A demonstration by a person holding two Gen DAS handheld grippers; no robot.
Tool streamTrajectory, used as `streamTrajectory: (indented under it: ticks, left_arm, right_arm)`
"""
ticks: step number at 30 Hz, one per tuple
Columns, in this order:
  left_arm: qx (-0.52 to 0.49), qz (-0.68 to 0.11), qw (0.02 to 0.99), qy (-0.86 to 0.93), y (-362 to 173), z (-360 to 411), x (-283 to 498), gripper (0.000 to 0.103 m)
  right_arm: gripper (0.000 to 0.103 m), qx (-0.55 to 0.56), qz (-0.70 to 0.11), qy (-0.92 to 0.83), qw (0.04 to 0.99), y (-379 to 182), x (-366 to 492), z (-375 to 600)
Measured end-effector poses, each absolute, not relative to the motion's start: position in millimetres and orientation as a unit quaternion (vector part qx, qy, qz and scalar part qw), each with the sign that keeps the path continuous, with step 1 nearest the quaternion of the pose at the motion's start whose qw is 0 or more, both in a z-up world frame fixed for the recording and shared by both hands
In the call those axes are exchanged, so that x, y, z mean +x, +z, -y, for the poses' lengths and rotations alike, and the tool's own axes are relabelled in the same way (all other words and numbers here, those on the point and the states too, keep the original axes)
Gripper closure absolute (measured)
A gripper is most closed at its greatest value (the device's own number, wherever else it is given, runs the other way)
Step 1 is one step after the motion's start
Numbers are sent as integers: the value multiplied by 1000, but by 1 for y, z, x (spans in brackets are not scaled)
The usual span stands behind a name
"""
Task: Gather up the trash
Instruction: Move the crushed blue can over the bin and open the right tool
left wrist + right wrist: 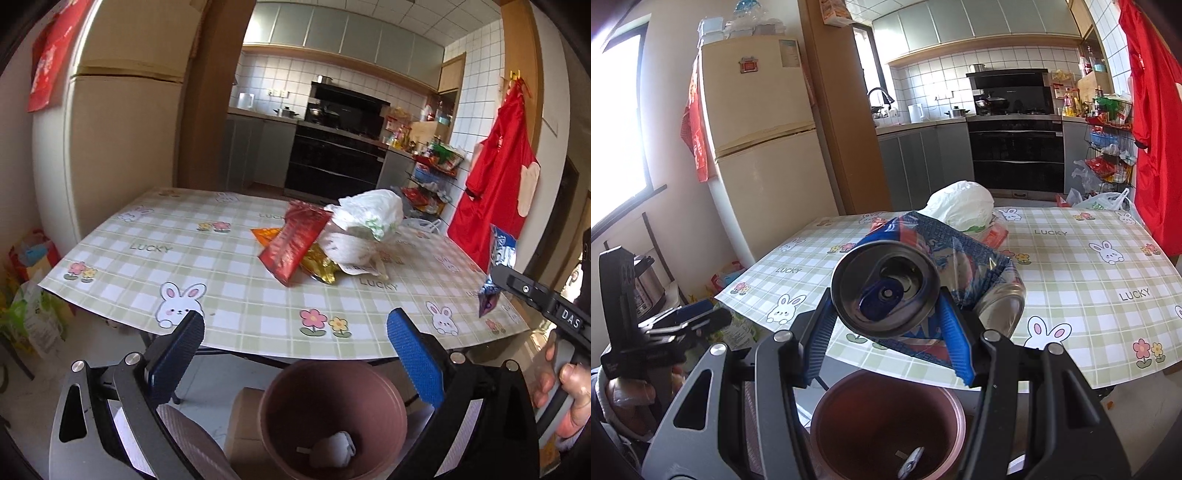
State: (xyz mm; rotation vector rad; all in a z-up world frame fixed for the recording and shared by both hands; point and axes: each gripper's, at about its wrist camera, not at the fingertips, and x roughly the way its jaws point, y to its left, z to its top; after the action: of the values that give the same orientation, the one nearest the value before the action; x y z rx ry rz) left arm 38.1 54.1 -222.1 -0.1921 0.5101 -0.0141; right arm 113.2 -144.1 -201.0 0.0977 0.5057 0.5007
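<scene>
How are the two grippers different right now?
The right gripper is shut on a crushed blue can; the left gripper is open and holds nothing. The right one hangs just above the brown bin, while the left sits further back from it. Both have blue ribbed fingers and face the table.

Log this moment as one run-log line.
right tongs: shut on crushed blue aluminium drink can, above brown round plastic bin | left tongs: open, empty | red foil wrapper: on table
</scene>
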Motion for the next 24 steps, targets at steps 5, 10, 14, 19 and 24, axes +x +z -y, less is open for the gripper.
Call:
streamTrajectory:
  ticks: [5, 10, 14, 19, 24]
  left_arm:
    - [-106, -247, 963, 21, -223, -68, 33, 6]
    - [-106, -245, 963, 32, -224, -73, 29, 6]
    - [-103, -245, 963, 41, -225, -74, 28, 6]
    - [-101, -247, 963, 43, -226, -73, 29, 6]
    - [-93, -247, 964, 42, -227, -70, 29, 6]
  right_arm:
    - [47, 37, -256, 257, 931, -203, 109, 134]
    - [47, 29, -262, 266, 927, -205, 105, 127]
    - [47, 29, -274, 271, 922, -211, 102, 125]
    - [47, 32, -293, 274, 915, -222, 100, 126]
    - [47, 31, -299, 278, 912, -225, 98, 123]
